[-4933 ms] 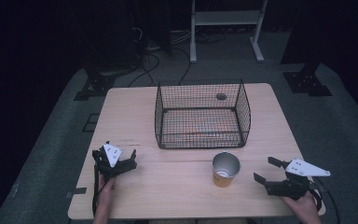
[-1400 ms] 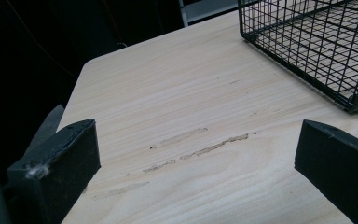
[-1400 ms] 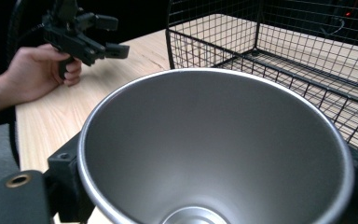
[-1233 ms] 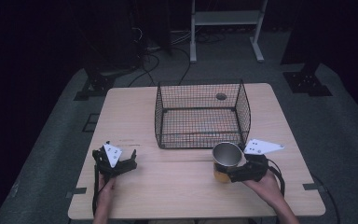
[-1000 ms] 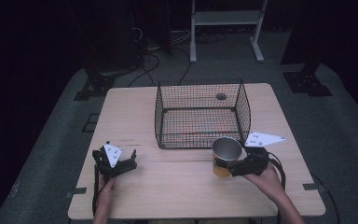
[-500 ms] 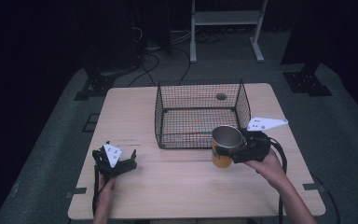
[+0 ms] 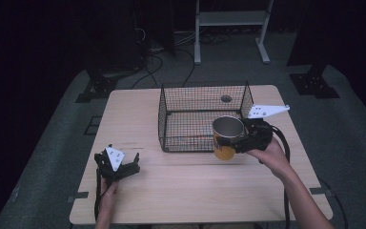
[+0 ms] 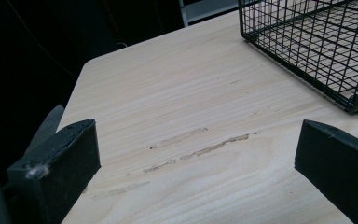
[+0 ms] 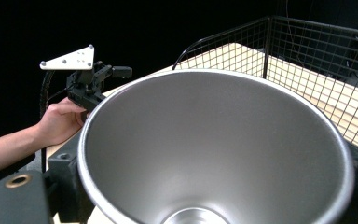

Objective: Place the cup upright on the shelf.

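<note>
From the high view, the right gripper grips a cup above the table, at the basket's near right corner. Left gripper view: the left gripper is spread wide over bare wood. Right gripper view: the cup's steel interior, unlabelled.
</note>
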`<act>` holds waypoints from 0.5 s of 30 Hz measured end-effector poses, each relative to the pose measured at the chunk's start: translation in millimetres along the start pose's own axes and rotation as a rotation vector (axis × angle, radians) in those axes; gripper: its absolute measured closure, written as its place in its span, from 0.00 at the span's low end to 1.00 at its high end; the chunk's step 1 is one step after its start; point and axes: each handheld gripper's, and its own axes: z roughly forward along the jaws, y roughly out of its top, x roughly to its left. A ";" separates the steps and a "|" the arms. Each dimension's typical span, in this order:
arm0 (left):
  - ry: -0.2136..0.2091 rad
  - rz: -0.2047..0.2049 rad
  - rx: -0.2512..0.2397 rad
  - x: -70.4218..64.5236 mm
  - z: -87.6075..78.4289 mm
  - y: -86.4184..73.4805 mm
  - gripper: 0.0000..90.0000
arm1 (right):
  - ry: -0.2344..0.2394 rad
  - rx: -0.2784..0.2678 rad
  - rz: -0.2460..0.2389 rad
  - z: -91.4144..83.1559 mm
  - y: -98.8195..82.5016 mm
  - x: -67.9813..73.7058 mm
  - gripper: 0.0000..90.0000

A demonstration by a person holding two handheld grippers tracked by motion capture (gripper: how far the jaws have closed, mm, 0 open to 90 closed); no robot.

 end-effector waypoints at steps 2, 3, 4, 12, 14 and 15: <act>0.001 0.000 -0.001 0.2 0.1 0.0 0.00 | 0.002 0.003 -0.004 0.8 3.8 -0.5 0.13; 0.000 0.000 0.000 0.2 0.0 0.0 0.00 | 0.004 0.003 -0.003 1.3 5.8 -0.8 0.13; 0.000 0.001 0.000 0.2 0.0 0.0 0.00 | 0.007 0.001 -0.005 1.9 7.8 -1.6 0.13; 0.000 -0.001 0.001 0.7 -0.1 0.1 0.00 | 0.014 -0.013 0.008 7.4 22.0 -10.8 0.13; 0.000 0.001 0.000 0.6 0.0 0.1 0.00 | 0.018 -0.011 0.015 9.4 25.8 -14.1 0.13; 0.000 0.001 0.000 0.6 0.0 0.1 0.00 | 0.018 -0.011 0.015 9.4 25.8 -14.1 0.13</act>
